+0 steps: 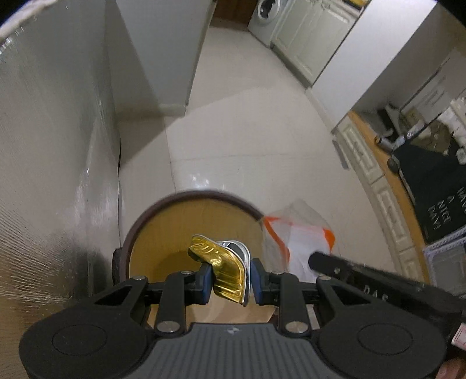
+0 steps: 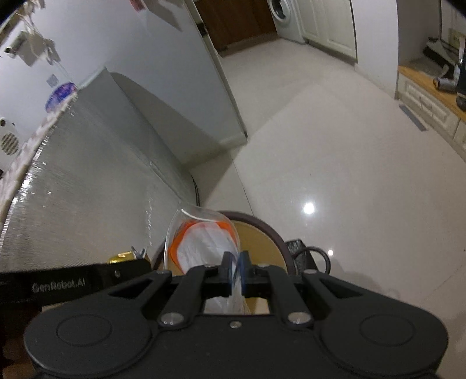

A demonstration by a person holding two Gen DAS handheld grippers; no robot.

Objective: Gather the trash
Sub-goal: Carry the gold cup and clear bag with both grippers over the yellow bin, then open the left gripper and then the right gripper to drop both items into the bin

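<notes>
Left gripper (image 1: 230, 277) clamping a crumpled gold foil tray (image 1: 221, 269), blue fingers (image 1: 206, 280) pressing in on both sides of it. Holding it right above the open mouth of a round bin (image 1: 163, 233) with a dark rim and tan inner wall, standing on the glossy pale floor (image 1: 247, 140). Pointing steeply down toward the bin's inside.

Right gripper (image 2: 234, 269) pinching a clear plastic wrapper (image 2: 201, 242) with orange and white print, fingers (image 2: 224, 269) narrow and nearly meeting on the thin film. Hanging the wrapper over the left part of the same bin's rim as the right wrist view gives it; in the left wrist view, showing just right of the bin, beside the tray.

Sitting side by side, both grippers close together, the left one's black body crossing the lower left of the right wrist view.

Standing just left of the bin, a grey textured cabinet side (image 1: 52, 145). Showing far back, a washing machine (image 1: 266, 17).
</notes>
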